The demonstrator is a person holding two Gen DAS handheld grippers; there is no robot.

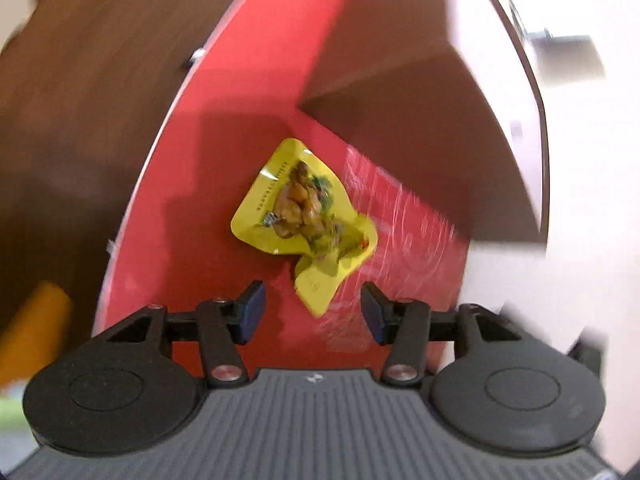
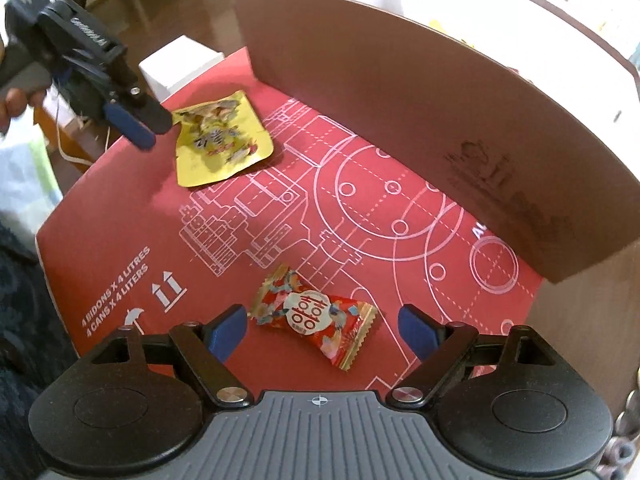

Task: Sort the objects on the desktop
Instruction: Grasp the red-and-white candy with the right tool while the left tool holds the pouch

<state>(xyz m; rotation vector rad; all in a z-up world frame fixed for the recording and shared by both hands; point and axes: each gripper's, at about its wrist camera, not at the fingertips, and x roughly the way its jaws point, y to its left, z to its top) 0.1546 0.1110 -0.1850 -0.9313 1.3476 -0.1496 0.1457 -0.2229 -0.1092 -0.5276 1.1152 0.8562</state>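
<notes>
A crumpled yellow snack packet (image 1: pixel 304 216) lies on the red printed cardboard sheet (image 1: pixel 224 128). In the left wrist view my left gripper (image 1: pixel 313 310) is open, its blue pads on either side of the packet's near corner, apparently just above it. The right wrist view shows the same yellow packet (image 2: pixel 222 140) at upper left with the left gripper (image 2: pixel 140 120) beside its left edge. A red candy wrapper (image 2: pixel 316 314) lies between the blue pads of my right gripper (image 2: pixel 320 332), which is open and grips nothing.
A brown cardboard flap (image 2: pixel 420 120) stands upright along the sheet's far side. A white box (image 2: pixel 180 66) sits past the sheet's far left corner. A hand (image 2: pixel 16 104) holds the left gripper's handle. The wooden floor (image 1: pixel 80 120) lies beyond the sheet's left edge.
</notes>
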